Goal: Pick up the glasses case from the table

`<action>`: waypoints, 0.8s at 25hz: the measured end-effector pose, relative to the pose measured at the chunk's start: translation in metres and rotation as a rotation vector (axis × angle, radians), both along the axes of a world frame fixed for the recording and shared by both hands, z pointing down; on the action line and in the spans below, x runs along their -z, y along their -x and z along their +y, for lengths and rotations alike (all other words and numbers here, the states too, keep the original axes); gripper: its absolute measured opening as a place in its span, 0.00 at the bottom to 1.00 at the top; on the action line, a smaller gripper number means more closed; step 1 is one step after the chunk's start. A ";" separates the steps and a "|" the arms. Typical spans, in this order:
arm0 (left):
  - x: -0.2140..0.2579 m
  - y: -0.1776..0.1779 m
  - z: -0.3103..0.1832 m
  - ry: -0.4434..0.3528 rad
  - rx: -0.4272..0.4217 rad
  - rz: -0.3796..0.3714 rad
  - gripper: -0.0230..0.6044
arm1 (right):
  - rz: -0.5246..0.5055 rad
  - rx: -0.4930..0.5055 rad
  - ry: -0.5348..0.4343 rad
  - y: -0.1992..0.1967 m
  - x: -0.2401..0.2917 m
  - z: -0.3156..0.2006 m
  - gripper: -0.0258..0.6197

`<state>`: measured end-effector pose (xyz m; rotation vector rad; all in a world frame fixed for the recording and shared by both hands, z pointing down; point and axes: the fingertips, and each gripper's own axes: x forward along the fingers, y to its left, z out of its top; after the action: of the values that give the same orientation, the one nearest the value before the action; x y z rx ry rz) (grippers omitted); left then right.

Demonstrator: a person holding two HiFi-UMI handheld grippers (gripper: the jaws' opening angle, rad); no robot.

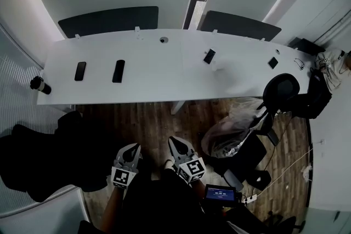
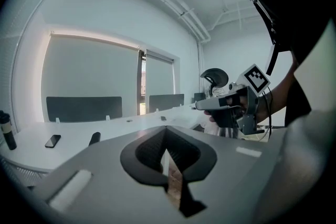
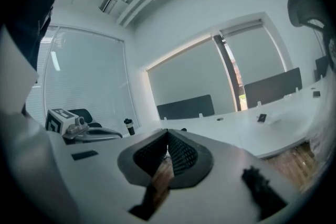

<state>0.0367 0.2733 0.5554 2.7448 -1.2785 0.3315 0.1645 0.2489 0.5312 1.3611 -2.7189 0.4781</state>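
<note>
The glasses case [image 1: 118,70] is a dark oblong lying on the left half of the long white table [image 1: 159,76]; in the left gripper view the glasses case [image 2: 94,138] shows low and far off. Both grippers are held over the wooden floor, well short of the table and apart from the case. My left gripper [image 1: 128,154] is shut and empty; its jaws meet in the left gripper view [image 2: 167,135]. My right gripper [image 1: 176,146] is beside it, also shut with nothing held [image 3: 168,140].
A phone [image 1: 80,70] lies left of the case and a black bottle [image 1: 39,85] stands at the table's left end. Another phone [image 1: 209,56] and a small dark item [image 1: 273,62] lie to the right. An office chair [image 1: 281,90] and a plastic bag [image 1: 230,129] stand at right.
</note>
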 end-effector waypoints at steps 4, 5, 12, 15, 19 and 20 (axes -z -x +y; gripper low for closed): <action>-0.003 0.014 -0.015 -0.005 -0.016 -0.006 0.05 | 0.024 0.017 -0.029 0.020 0.001 -0.016 0.05; -0.003 0.019 -0.020 -0.003 -0.017 0.001 0.05 | 0.026 0.020 -0.031 0.026 0.001 -0.020 0.05; 0.003 0.063 -0.047 -0.052 -0.049 -0.052 0.05 | 0.049 0.043 -0.039 0.072 0.010 -0.046 0.05; 0.004 0.081 -0.056 -0.058 -0.056 -0.060 0.05 | 0.063 0.054 -0.039 0.094 0.012 -0.055 0.05; 0.004 0.110 -0.063 -0.043 -0.049 -0.046 0.05 | 0.052 0.065 -0.014 0.127 0.007 -0.064 0.05; 0.003 0.117 -0.064 -0.029 -0.044 -0.036 0.05 | 0.050 0.067 -0.006 0.135 0.006 -0.066 0.05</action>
<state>-0.0806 0.2097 0.5528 2.8065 -1.2425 0.3702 0.0293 0.1827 0.5249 1.2604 -2.7182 0.4253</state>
